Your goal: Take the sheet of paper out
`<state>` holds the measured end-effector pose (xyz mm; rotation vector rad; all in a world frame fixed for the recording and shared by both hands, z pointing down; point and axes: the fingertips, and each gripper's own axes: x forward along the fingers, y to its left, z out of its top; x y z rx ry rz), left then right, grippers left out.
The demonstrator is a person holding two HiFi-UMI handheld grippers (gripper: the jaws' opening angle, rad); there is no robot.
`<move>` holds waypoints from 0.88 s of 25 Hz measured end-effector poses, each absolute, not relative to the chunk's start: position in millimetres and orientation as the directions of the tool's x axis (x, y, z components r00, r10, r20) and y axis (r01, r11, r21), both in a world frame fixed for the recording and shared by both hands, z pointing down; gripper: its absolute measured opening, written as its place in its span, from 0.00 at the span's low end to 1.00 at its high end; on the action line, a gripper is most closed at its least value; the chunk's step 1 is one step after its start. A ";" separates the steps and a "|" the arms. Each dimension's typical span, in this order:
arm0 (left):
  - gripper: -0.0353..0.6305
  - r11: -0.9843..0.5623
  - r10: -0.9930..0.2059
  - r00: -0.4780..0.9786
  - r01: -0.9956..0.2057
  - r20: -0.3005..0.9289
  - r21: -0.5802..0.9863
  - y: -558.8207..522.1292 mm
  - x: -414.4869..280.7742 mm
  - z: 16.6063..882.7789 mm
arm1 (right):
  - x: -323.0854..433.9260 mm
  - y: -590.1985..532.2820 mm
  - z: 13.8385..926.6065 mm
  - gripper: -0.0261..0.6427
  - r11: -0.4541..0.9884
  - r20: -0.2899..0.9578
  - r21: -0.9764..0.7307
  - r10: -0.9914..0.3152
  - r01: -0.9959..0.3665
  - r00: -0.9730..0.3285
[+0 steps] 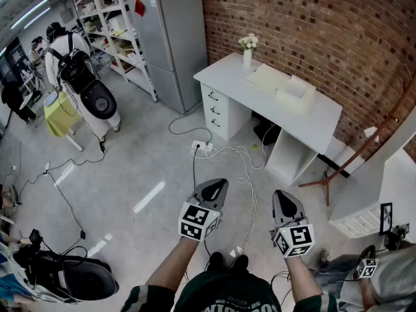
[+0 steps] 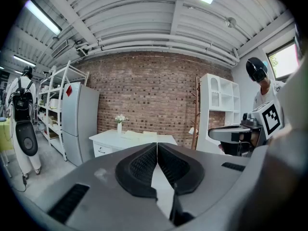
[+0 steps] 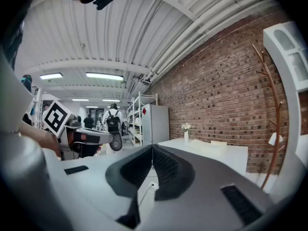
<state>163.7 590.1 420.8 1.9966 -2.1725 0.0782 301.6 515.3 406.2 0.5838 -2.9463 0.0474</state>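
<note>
Well short of the white desk, where what looks like the sheet of paper lies beside a vase, a person aims the left gripper and right gripper deskward, both 2-jaw tools pressed together and empty, seemingly ready to approach.

The left gripper has its jaws pressed together at the tips, with nothing between them. Straight ahead of the tips, well apart, a white desk stands against a brick wall, with a vase of flowers on its top. Left of the jaws are a grey fridge and a shelving rack. Right of them are a white cabinet and the right gripper with its marker cube.
</note>
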 end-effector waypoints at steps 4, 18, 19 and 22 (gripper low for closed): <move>0.07 0.091 -0.983 -0.076 -0.992 0.169 0.083 582.6 164.5 423.2 | 300.5 512.7 404.4 0.14 0.938 0.091 -0.029 -0.342 -0.346 -0.935; 0.07 0.092 -0.980 -0.075 -0.992 0.185 0.085 556.5 168.7 428.9 | 294.2 495.7 412.4 0.14 0.951 0.128 -0.029 -0.300 -0.306 -0.945; 0.07 0.094 -0.980 -0.077 -0.992 0.184 0.085 553.9 169.1 429.1 | 295.1 492.8 412.2 0.14 0.951 0.129 -0.028 -0.302 -0.308 -0.945; 0.07 0.096 -0.981 -0.080 -0.992 0.179 0.082 544.2 171.0 426.4 | 297.6 482.0 408.9 0.14 0.949 0.127 -0.026 -0.308 -0.313 -0.943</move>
